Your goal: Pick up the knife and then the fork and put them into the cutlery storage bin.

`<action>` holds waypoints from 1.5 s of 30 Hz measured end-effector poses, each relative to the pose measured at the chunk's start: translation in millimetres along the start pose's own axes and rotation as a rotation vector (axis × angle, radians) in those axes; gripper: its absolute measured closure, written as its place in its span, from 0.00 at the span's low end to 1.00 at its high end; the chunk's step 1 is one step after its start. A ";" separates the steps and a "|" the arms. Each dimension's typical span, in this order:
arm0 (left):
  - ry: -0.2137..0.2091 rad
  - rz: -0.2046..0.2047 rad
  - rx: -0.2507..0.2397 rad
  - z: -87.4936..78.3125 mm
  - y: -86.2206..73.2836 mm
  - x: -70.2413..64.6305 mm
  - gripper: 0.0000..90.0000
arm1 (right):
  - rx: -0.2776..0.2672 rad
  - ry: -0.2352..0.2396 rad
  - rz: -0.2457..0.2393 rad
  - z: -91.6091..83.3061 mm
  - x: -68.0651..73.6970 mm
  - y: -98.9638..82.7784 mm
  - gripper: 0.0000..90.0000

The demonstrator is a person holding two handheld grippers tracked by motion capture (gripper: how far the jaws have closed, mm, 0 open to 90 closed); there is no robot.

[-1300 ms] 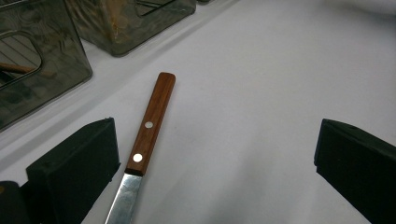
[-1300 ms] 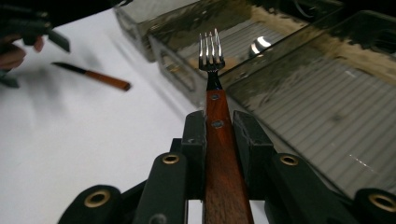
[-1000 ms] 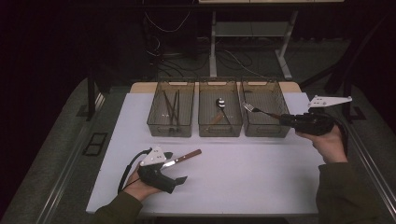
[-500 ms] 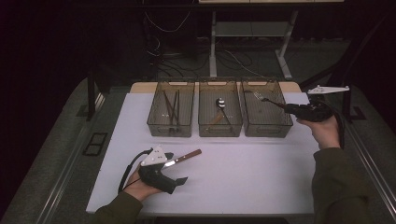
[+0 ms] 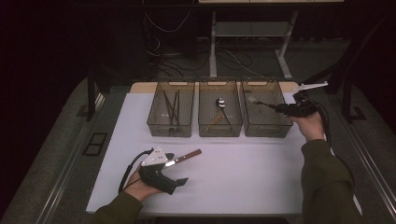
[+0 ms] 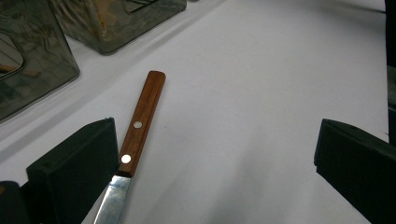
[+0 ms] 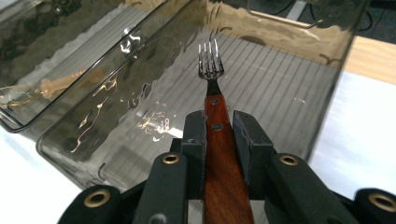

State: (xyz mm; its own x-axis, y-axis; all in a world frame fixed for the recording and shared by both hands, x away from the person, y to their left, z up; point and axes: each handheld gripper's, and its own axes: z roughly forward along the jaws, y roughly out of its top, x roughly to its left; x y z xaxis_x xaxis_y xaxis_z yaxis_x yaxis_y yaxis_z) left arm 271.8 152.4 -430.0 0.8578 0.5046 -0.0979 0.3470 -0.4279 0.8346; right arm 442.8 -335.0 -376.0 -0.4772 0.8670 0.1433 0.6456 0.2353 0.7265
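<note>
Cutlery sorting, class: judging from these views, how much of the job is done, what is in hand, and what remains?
Done: the left bin holds thin dark sticks, probably chopsticks, and the middle bin a spoon. In hand: the right claw grips a fork by its wooden handle, tines over the right bin, not yet released. Left: a knife lies on the table between the open jaws of the left claw, ungrasped.

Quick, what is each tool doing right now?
Left tool: open, knife lying between its jaws.
Right tool: shut on the fork.
</note>
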 end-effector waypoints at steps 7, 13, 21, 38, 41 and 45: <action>-0.004 0.003 -0.004 0.0 -0.1 -0.2 0.00 | 0.042 -0.003 0.004 18.5 4.8 -0.2 0.84; -0.005 0.004 -0.002 0.0 -0.2 0.1 0.00 | 0.054 -0.014 0.005 22.6 4.8 -1.3 0.84; -0.002 0.001 -0.004 -0.1 -0.2 -0.1 0.00 | 0.024 -0.037 -0.007 17.3 4.5 -1.2 0.63; 0.033 0.001 0.010 -3.3 -0.3 7.1 0.01 | -0.086 0.095 -0.116 -36.3 44.3 -27.2 0.28; 0.041 -0.003 0.010 -3.9 0.2 9.3 0.05 | -0.103 0.132 -0.125 -41.9 54.0 -37.8 0.25; 0.043 -0.002 0.019 -4.4 1.0 13.6 0.13 | -0.118 0.144 -0.138 -45.5 66.3 -55.0 0.22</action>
State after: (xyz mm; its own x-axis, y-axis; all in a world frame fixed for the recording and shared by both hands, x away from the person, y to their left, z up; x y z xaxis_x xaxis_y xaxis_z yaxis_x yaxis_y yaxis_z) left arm 282.2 162.2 -428.1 0.8398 0.5376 -0.0759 0.3566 -0.4407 0.8238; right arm 348.5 -310.4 -375.9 -0.6420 0.7564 0.1254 0.4981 0.2871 0.8182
